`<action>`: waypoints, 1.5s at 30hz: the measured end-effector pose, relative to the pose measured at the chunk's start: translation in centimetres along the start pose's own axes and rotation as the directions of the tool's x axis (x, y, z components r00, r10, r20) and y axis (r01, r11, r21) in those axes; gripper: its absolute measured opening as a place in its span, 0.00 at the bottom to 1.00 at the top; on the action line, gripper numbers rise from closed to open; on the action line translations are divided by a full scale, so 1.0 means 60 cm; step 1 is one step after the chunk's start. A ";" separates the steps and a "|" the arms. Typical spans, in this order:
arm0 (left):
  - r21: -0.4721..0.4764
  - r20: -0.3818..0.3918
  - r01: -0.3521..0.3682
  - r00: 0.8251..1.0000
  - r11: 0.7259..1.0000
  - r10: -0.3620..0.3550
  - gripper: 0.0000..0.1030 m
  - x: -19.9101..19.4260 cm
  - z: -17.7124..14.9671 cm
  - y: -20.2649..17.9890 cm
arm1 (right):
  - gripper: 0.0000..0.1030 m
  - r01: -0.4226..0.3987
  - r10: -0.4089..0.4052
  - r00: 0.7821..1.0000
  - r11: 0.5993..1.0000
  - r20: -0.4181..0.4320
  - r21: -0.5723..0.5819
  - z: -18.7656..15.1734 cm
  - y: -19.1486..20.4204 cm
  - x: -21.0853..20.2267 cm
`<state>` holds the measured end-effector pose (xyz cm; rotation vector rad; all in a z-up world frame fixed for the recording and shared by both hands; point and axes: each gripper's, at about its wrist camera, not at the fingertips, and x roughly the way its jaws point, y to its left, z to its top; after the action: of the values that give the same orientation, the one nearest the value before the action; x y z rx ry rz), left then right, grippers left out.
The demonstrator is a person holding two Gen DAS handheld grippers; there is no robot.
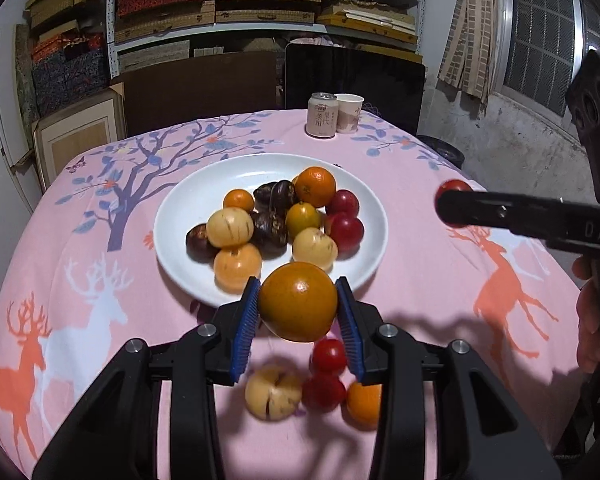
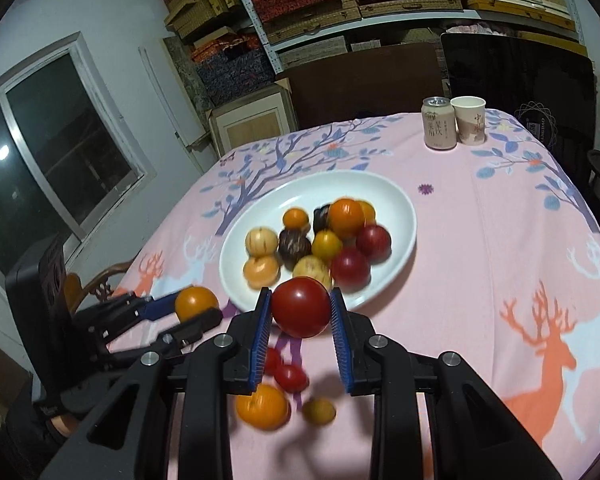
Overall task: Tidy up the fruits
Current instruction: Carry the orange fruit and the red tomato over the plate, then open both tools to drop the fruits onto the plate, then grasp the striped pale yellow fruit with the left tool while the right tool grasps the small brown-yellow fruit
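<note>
**Most fruit plated, 2 pieces in the air, a few left on the cloth**

The table [image 1: 440, 280], under a pink cloth printed with deer and a tree, carries the white plate [image 1: 188, 208] near its middle. The plate already holds the bulk of the fruit — roughly 12 pieces: oranges, pale yellow fruits, dark brown ones and red ones, heaped toward its right half. By that count the job looks well past halfway.

The left gripper [image 1: 298, 308] is clamped on an orange [image 1: 298, 306], held above the cloth just in front of the plate's near rim. The right gripper [image 2: 300, 308] is closed on a red fruit [image 2: 300, 306], also raised near that rim. Both look ready to go on the plate next.

Left on the cloth, under the grippers, the left wrist view shows 4 loose pieces: a pale yellow fruit [image 1: 274, 392], 2 small red ones [image 1: 329, 356] and an orange one [image 1: 364, 404].

Hard to make out — the right wrist view is blurred, so the loose pieces there are only smears, and the gripper fingers cut some off. How many pieces lie deep in the heap cannot be told. A can [image 1: 321, 115] and a paper cup [image 1: 349, 113] stand at the far edge.
</note>
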<state>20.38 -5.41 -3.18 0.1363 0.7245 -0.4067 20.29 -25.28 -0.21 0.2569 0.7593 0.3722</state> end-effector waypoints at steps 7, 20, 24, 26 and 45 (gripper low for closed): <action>0.000 -0.089 -0.021 0.996 1.000 0.021 0.36 0.100 0.029 0.006 | 0.29 0.050 -0.049 0.998 0.999 -0.039 0.006 0.056 -0.003 0.106; 0.036 -0.049 -0.021 0.999 0.999 0.022 0.69 0.033 -0.017 0.004 | 0.56 0.093 -0.093 0.996 0.996 0.006 0.004 -0.004 -0.021 0.056; 0.034 -0.054 -0.036 0.998 0.999 0.037 0.77 -0.017 -0.073 0.013 | 0.56 0.142 -0.142 0.990 0.990 -0.007 -0.005 -0.075 -0.039 0.013; -0.006 -0.062 -0.040 0.997 0.999 0.039 0.77 -0.034 -0.096 0.029 | 0.56 0.165 -0.166 0.986 0.986 -0.023 -0.014 -0.105 -0.046 0.005; -0.060 -0.124 -0.080 0.990 0.995 0.072 0.78 -0.049 -0.161 0.034 | 0.32 0.113 -0.148 0.974 0.974 -0.170 -0.198 -0.183 0.015 0.079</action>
<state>13.31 -0.11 -8.44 0.1278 0.8491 -0.3035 15.47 -21.47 -10.50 -0.0057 0.9115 0.3420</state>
